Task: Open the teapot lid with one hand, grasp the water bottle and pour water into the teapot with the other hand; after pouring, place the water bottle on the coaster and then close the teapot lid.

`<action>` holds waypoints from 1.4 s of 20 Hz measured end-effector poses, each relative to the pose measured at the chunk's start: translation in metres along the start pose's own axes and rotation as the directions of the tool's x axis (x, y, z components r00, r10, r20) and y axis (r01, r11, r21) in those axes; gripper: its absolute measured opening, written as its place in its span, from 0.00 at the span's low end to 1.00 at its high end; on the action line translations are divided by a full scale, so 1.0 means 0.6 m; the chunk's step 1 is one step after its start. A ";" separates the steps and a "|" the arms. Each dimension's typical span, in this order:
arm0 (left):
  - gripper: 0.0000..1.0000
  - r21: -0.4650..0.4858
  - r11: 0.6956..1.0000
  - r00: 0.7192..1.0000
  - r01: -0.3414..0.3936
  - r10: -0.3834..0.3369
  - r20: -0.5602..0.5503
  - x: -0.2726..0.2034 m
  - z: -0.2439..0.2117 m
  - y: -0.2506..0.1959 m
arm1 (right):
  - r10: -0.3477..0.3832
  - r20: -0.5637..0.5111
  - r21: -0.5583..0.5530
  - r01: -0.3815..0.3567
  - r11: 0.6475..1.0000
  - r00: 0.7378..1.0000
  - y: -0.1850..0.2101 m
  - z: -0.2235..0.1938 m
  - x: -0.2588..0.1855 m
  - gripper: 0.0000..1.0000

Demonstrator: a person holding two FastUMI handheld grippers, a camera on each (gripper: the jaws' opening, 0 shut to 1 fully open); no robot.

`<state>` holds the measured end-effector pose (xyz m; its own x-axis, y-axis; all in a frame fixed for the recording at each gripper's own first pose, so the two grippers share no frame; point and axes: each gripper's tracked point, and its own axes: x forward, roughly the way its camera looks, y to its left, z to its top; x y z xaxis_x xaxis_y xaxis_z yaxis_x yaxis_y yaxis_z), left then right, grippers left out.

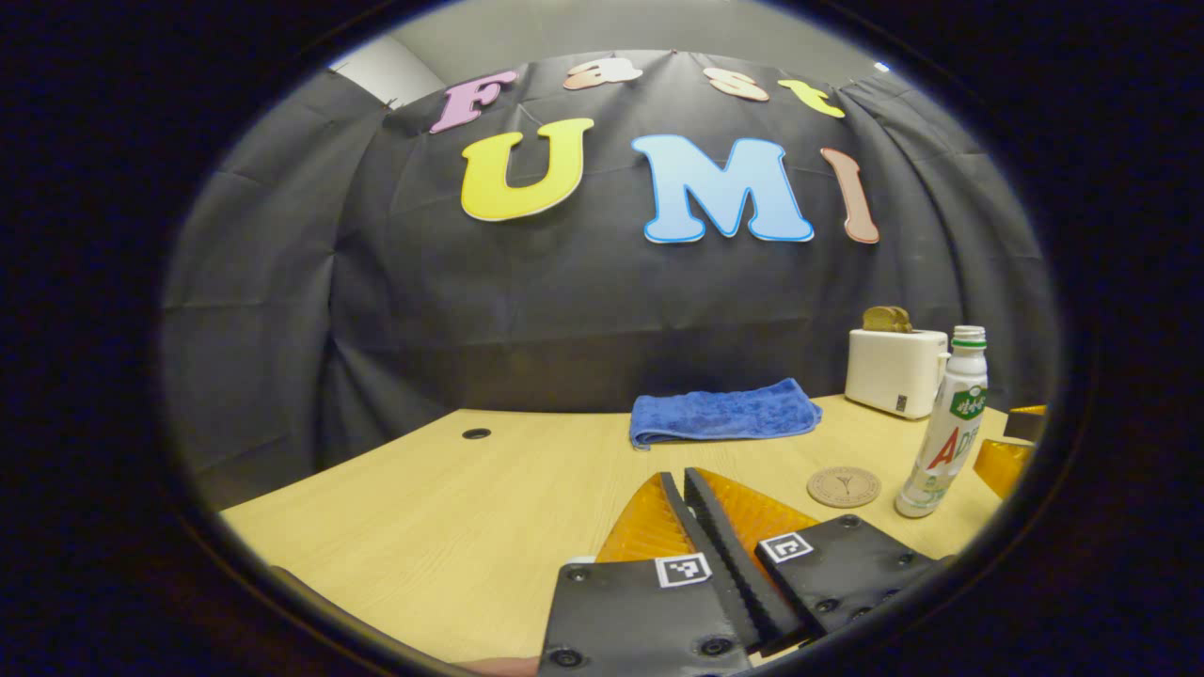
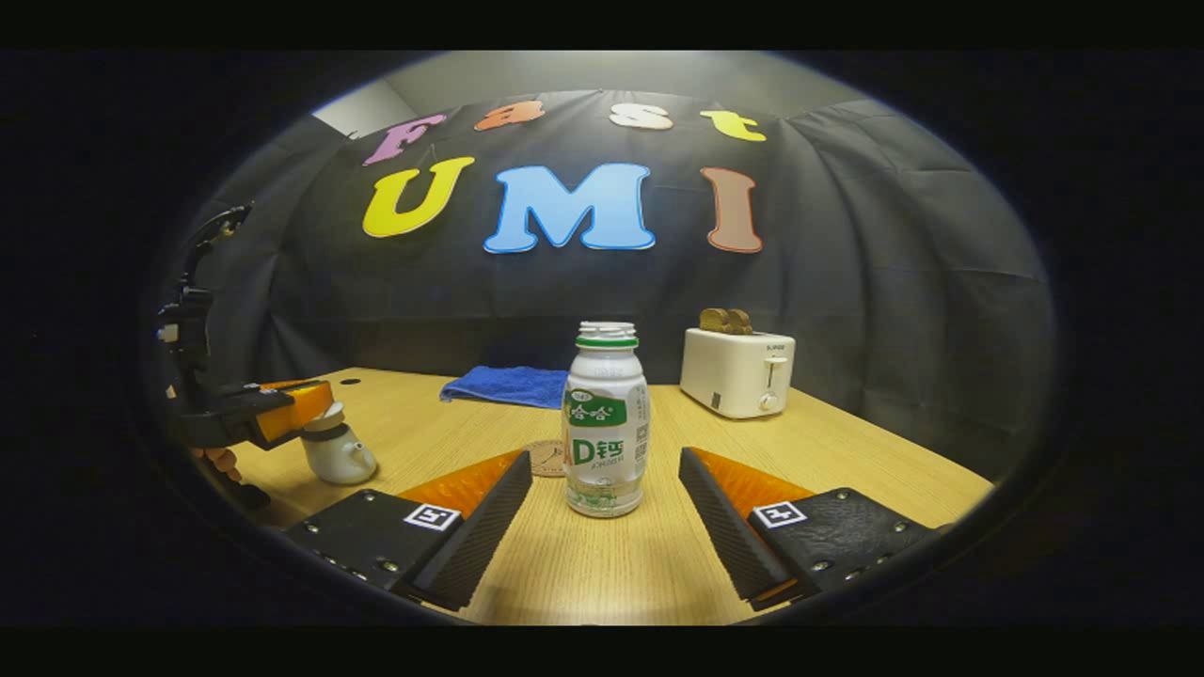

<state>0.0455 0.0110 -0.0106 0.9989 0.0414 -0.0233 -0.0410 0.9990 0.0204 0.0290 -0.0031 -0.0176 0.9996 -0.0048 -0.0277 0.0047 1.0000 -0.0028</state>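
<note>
Both jaws of the right gripper flank the water bottle, untouched.

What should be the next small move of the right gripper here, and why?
Probably ease the right gripper forward, then close it on the bottle. Its jaws stand open on both sides of the bottle without touching it. The bottle stands upright on the table, in front of the coaster. The left gripper is already over the teapot.

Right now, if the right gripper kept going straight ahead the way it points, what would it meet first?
The water bottle, standing upright between the open fingers of the right gripper; the coaster lies behind it.
</note>
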 end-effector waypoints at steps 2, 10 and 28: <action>0.06 -0.003 1.000 1.000 0.006 -0.006 0.011 -0.003 0.012 0.002 | -0.001 0.005 -0.007 0.001 1.000 1.000 -0.002 0.002 0.002 0.97; 0.07 -0.004 0.999 0.999 -0.033 0.033 0.034 -0.021 0.042 0.060 | 0.007 -0.013 0.004 -0.007 1.000 1.000 -0.010 0.007 0.041 0.97; 0.06 -0.020 0.992 0.992 -0.128 0.128 -0.001 -0.038 0.003 0.179 | -0.016 -0.110 -0.005 0.016 1.000 0.994 -0.008 -0.043 0.131 0.81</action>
<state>0.0183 0.1175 -0.0060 0.9854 0.1686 -0.0219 -0.1686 0.9857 0.0032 0.1066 -0.0085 -0.0455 0.9903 -0.0210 -0.1374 0.0201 0.9998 -0.0078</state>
